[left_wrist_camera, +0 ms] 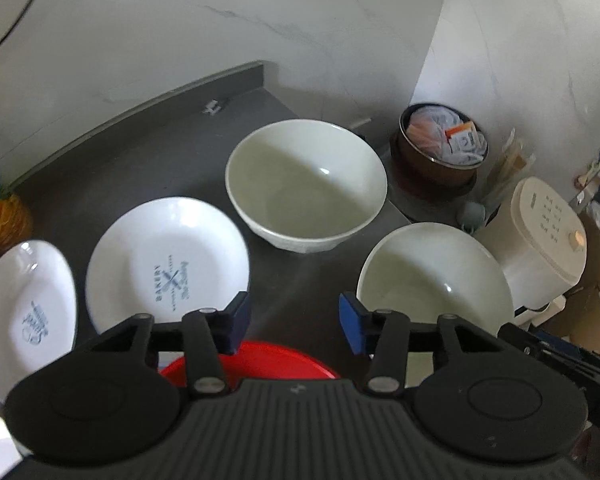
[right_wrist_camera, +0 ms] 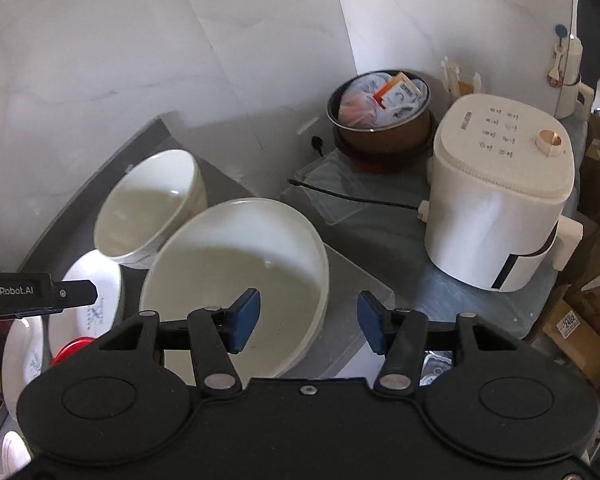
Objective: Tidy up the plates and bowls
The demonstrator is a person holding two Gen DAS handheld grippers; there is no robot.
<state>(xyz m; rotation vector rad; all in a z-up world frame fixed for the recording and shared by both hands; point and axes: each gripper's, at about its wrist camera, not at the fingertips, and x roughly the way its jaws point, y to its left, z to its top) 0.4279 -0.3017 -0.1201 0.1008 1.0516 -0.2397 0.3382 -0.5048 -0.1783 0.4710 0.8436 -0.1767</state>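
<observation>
So nothing is stacked yet: two plates [left_wrist_camera: 168, 256] lie toward the counter's [left_wrist_camera: 112, 176] left edge, and two empty bowls [left_wrist_camera: 306, 184] sit apart toward its right. Both your left tongs [left_wrist_camera: 292, 324] and right tongs [right_wrist_camera: 308, 322] stand half open, holding nothing. The brown pot [right_wrist_camera: 384, 120] holds packets.

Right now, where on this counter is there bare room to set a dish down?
The grey counter is bare along the wall, behind the printed plate and left of the far bowl. A narrow strip runs between that plate and the near bowl. The right side is crowded by the brown pot and white cooker.
</observation>
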